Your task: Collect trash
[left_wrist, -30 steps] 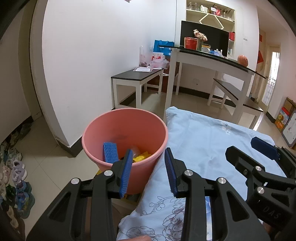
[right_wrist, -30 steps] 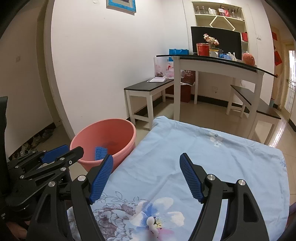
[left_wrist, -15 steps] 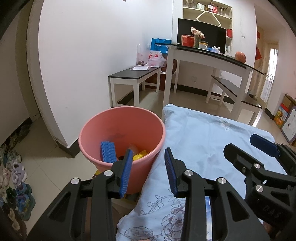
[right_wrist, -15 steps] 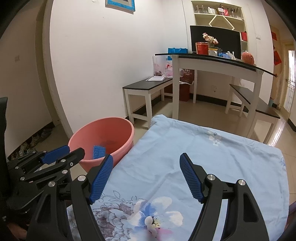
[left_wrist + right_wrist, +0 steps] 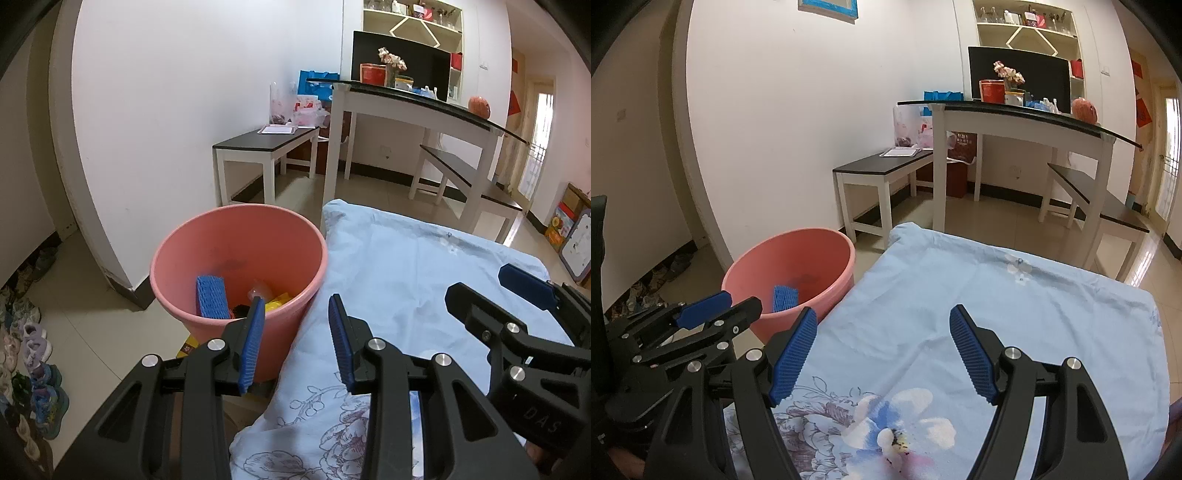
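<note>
Trash (image 5: pixel 236 295) lies inside a pink bucket (image 5: pixel 207 236) on the tiled floor (image 5: pixel 81 317), beside a light blue floral cloth (image 5: pixel 997 314). Both the left gripper (image 5: pixel 295 339) and right gripper (image 5: pixel 882 354) are spread, empty. White benches (image 5: pixel 882 173) stand behind.

1. Left claw (image 5: pixel 295 338): jaws parted, nothing between pads, angled downward.
2. Right claw (image 5: pixel 881 354): jaws spread wider, empty, angled downward.
3. Claws side by side, close, not touching.
</note>
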